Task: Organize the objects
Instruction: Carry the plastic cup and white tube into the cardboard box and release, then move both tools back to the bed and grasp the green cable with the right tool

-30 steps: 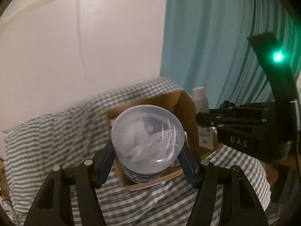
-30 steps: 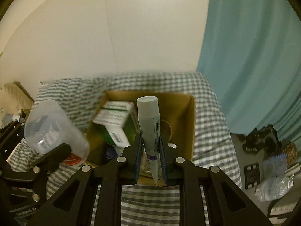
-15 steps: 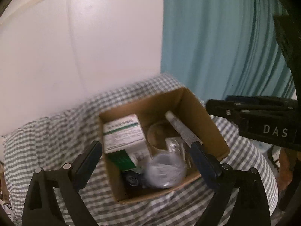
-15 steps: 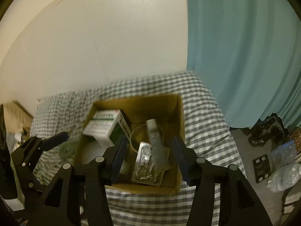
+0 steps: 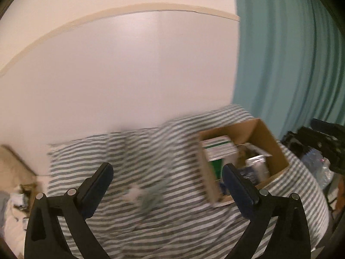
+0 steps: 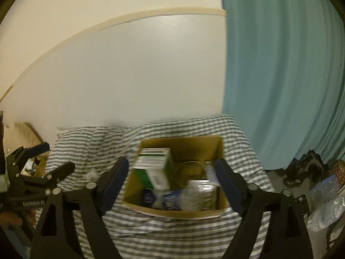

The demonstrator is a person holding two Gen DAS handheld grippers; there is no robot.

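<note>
Both views are smeared by motion, the left wrist view worst: the gingham cover of the bed reads as streaks there, and 2 small pale and grey-green things lying on it between the fingers cannot be identified. The cardboard box is sharper in the right wrist view, yet its contents are only partly legible. A green and white carton leans in its left half, a clear container with a dark blue label lies on its side along the near wall, a shiny blister pack sits to the right of that, and a rounded glassy shape behind them is too blurred to name. A pale tube at the right wall is largely hidden behind the right finger.

The left tool has just been opening and now stands released, nothing between its fingers; the box lies ahead and to its right, with its near corner cut by the right finger. The right tool has also just been opening and is released, holding nothing; the box sits on the bed straight ahead, framed between its 2 fingers without touching them. At the left edge of the right wrist view the left tool appears from the side, partly cut off.

A teal curtain hangs to the right, with dim clutter on the floor below it.
</note>
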